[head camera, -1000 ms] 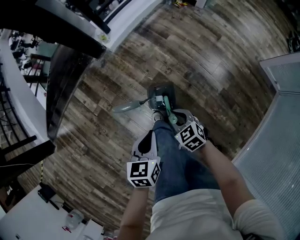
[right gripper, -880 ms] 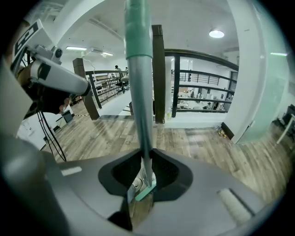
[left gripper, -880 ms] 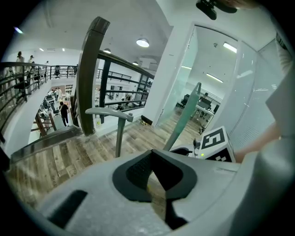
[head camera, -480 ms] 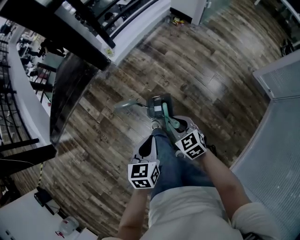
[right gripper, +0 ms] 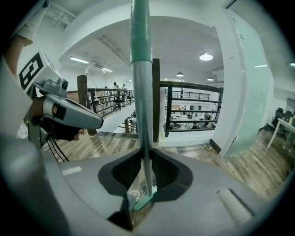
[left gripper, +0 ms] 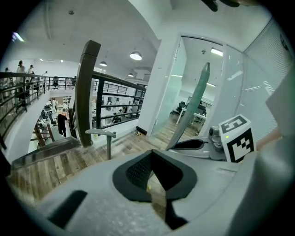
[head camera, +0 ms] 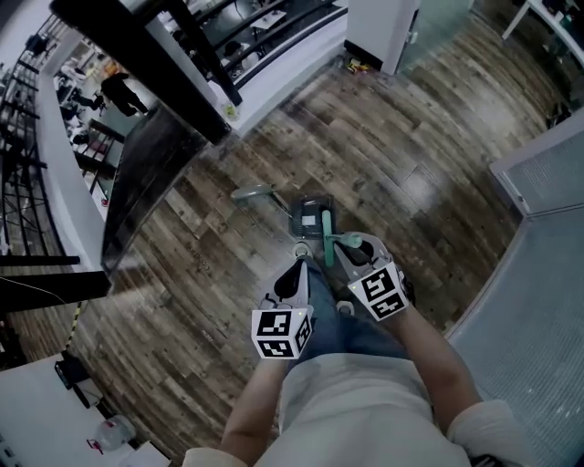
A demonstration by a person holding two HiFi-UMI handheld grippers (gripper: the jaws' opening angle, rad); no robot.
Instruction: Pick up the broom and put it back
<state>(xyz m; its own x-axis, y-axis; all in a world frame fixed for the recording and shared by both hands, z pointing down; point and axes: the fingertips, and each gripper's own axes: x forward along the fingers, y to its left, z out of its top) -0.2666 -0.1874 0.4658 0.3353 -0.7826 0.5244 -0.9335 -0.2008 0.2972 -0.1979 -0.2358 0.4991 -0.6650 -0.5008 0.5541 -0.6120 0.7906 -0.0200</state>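
A broom with a teal and grey handle (right gripper: 140,69) runs upright between the jaws of my right gripper (right gripper: 144,154), which is shut on it. Its teal head (right gripper: 144,200) shows low between the jaws. From the head view, the right gripper (head camera: 351,251) holds the handle (head camera: 326,228) above a grey dustpan (head camera: 310,214) on the wood floor. The dustpan's long handle (head camera: 254,192) stands up beside it. My left gripper (head camera: 298,269) hovers just left of the right one, its fingertips together with nothing in them. In the left gripper view, the left gripper (left gripper: 152,154) has the broom handle (left gripper: 193,106) to its right.
A black post and railing (head camera: 146,55) edge a dark stairwell (head camera: 137,182) at the upper left. A glass partition (head camera: 538,274) runs along the right. A white column (head camera: 383,27) stands at the top. The person's legs (head camera: 347,328) are right below the grippers.
Both grippers have risen, the right one carrying the broom handle up and more upright. The head view has tipped to show more railing and column.
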